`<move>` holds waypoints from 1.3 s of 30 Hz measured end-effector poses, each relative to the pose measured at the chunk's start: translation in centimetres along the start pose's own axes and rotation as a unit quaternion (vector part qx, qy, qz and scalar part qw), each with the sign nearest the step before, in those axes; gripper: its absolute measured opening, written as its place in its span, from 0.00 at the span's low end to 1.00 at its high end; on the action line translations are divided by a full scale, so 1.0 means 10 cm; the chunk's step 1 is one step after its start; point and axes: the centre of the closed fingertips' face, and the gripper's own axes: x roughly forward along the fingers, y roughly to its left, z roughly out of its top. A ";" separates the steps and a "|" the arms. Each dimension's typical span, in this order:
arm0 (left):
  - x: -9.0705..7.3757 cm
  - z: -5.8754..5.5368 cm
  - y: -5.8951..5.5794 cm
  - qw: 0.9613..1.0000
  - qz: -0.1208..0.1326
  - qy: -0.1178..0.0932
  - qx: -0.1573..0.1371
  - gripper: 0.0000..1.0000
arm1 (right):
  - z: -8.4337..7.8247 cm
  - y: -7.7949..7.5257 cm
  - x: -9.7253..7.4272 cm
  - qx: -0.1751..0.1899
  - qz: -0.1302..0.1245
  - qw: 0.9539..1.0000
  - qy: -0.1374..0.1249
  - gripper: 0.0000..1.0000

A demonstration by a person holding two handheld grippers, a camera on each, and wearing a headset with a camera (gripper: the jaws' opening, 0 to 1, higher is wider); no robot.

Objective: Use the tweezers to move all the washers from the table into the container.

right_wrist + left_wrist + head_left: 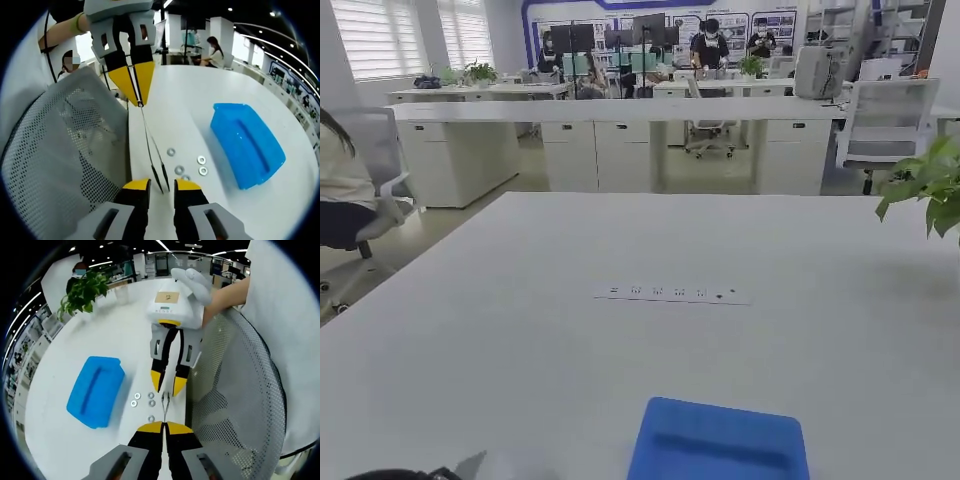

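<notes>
On white office table (200, 100), left claw (163, 426) clamped on tweezers (150, 145), right claw (161, 185) apart, washers (202, 160) near blue container (245, 142).

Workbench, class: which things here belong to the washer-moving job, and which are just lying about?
Job: thin metal tweezers; five small silver ring washers; blue rectangular plastic container; left gripper, shut on the tweezers; right gripper, jaws apart.
Lying about: leafy green potted plant; white socket strip in the table; grey mesh chair back.
</notes>
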 end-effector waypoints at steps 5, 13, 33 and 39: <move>-0.02 0.11 -0.04 1.000 -0.006 -0.005 0.014 0.00 | 0.08 0.04 0.02 0.000 0.007 1.000 -0.013 0.13; -0.01 0.24 -0.03 1.000 -0.008 -0.016 0.020 0.00 | 0.12 0.05 0.07 -0.012 0.009 1.000 -0.015 0.08; -0.18 0.23 0.14 1.000 0.013 -0.009 0.027 0.00 | 0.54 -0.03 0.33 -0.040 0.023 0.997 -0.061 0.07; -0.16 0.18 0.19 1.000 0.013 0.000 0.028 0.00 | 0.53 -0.09 0.36 -0.034 0.014 0.997 -0.061 0.07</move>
